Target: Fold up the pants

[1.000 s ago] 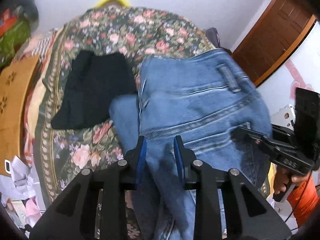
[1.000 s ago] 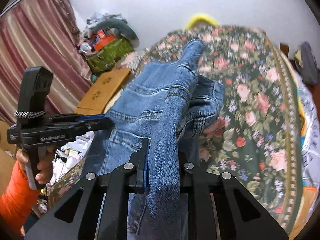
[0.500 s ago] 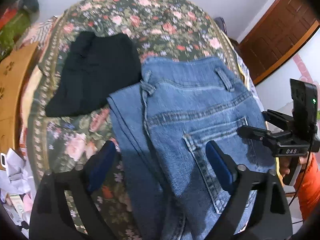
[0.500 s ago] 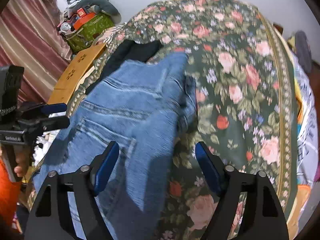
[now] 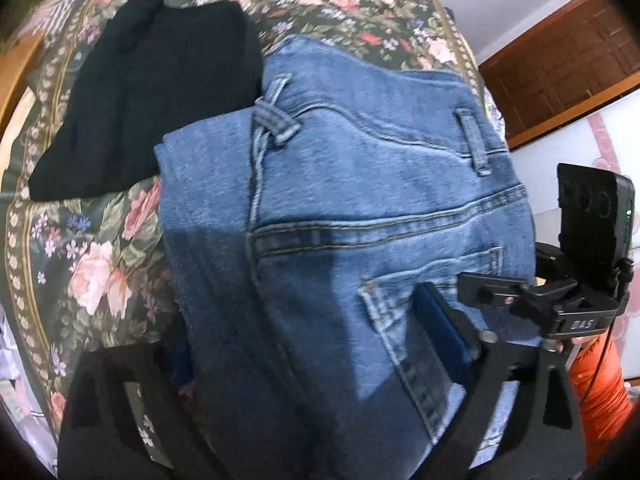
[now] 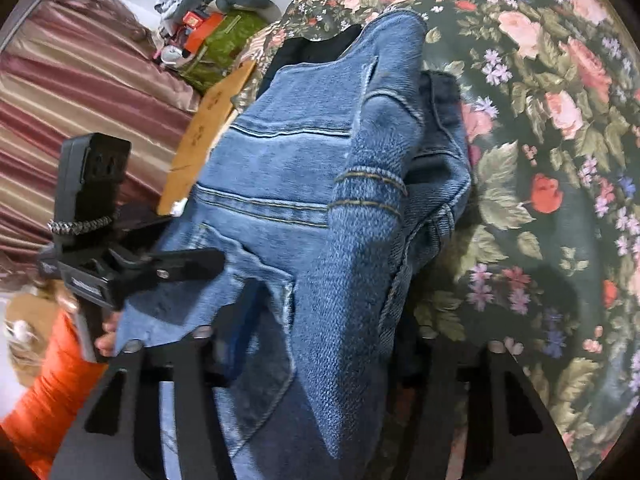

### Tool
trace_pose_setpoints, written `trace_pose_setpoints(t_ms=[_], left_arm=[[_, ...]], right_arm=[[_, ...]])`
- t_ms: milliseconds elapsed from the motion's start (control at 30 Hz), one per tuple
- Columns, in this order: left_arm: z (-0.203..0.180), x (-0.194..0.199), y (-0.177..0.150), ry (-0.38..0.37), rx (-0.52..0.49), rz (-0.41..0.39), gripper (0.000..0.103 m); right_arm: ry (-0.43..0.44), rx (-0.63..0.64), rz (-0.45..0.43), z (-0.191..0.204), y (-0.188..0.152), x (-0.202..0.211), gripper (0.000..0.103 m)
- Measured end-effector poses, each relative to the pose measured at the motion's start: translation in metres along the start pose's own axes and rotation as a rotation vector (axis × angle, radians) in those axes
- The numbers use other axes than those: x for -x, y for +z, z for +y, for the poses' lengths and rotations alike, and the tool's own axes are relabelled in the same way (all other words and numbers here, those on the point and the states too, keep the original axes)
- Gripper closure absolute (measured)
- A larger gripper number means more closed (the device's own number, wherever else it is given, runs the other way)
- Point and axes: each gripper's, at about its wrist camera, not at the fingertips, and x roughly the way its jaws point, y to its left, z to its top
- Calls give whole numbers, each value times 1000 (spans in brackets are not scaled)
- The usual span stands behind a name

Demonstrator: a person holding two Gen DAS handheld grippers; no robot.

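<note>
A bed covered with a dark green bedspread printed with pink roses (image 5: 100,272) fills both views; a brown wooden door (image 5: 560,64) stands at the right of the left wrist view, and striped pink curtains (image 6: 60,92) hang at the left of the right wrist view. The folded blue denim jeans (image 5: 360,208) lie on the bedspread, back pocket and belt loops facing up; a folded black garment (image 5: 140,92) lies just beside them, touching their upper left corner. The left gripper (image 5: 304,344) has its tongs spread wide, one on each side of the jeans; its left finger is dark and hard to make out. The right gripper (image 6: 316,344) is also spread; its right finger is mostly hidden behind a raised ridge of denim, so I cannot tell if it touches the cloth. Both views are blurred near the bottom. Compared with half a second ago, both grippers are lower and closer to the jeans; the tongs stay apart.
</note>
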Motion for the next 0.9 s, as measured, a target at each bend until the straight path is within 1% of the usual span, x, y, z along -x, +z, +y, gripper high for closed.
trace_pose_setpoints(t_ms=[33, 67, 100, 133, 200, 233, 300, 400, 600, 700, 800, 900], left_arm=[[-3, 4, -1, 3, -9, -19, 26], [-5, 8, -1, 13, -17, -34, 30], [-7, 11, -2, 22, -22, -50, 36], [-9, 15, -3, 29, -25, -64, 44], [-9, 24, -5, 35, -25, -91, 53], [-9, 29, -5, 32, -31, -105, 56], [-13, 41, -6, 42, -72, -142, 57], [-17, 60, -7, 74, -108, -193, 58], [-25, 122, 9, 134, -165, -364, 61], [-19, 153, 20, 159, -168, -448, 62], [-9, 178, 33, 184, -160, -524, 62], [4, 193, 45, 205, -145, -570, 62]], right_arm=[[-6, 11, -9, 2, -1, 1, 62], [-19, 26, -19, 5, -2, 3, 65], [-38, 42, -29, 10, -3, 5, 67], [-48, 50, -34, 12, -3, 5, 70], [-80, 77, -48, 21, -1, 8, 75], [-101, 102, -57, 28, -1, 11, 76], [-128, 139, -77, 37, 0, 16, 78], [-151, 169, -125, 52, 6, 24, 79], [-188, 251, -258, 92, 30, 45, 79], [-200, 297, -325, 117, 51, 49, 80], [-200, 321, -370, 134, 71, 49, 80], [-194, 329, -398, 145, 92, 43, 80]])
